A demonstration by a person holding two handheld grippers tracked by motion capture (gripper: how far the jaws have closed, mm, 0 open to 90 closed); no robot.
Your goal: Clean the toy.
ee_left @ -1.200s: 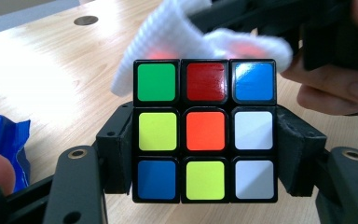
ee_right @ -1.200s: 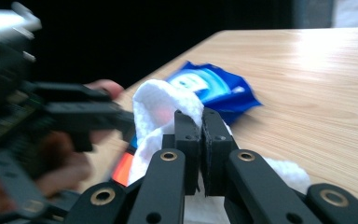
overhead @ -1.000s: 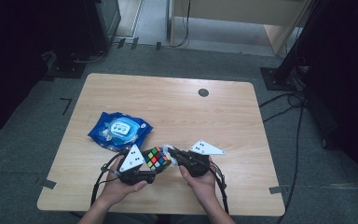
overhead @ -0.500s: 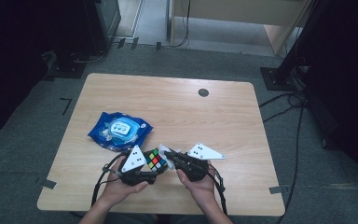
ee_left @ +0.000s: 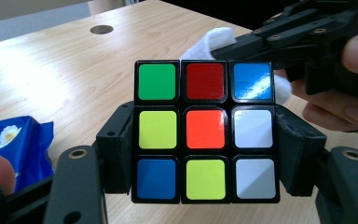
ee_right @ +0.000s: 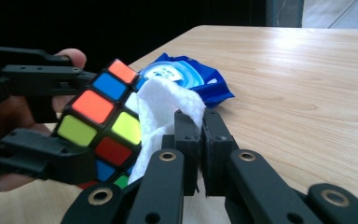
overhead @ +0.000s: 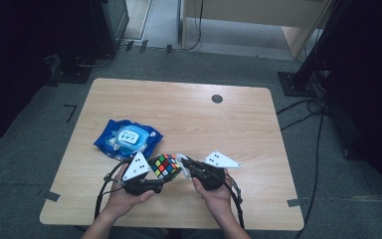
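1. Grey carpet floor, dark room; wooden table [overhead: 189, 119] with a round black grommet [overhead: 217, 98] near its far edge.
2. Both my hands come in over the table's near edge, roughly mid-way along it.
3. My left gripper [ee_left: 205, 154] holds the colour cube [ee_left: 206, 130] between its two pads, which press on opposite sides. Facing the left gripper view: green, red, blue along the top row; yellow, orange, white in the middle; blue, yellow, white at the bottom.
4. From the high view the cube [overhead: 165, 166] sits above the table near the near edge, between my two grippers.
5. My right gripper [ee_right: 200, 135] is pinched shut on a white wipe [ee_right: 161, 112]; the jaws stand nearly together with the wipe caught between them.
6. Wipe lies against a face of the cube, touching it.
7. Blue wipes packet [overhead: 128, 139] lies flat toward the table's left edge, just beyond my left hand [overhead: 127, 196].
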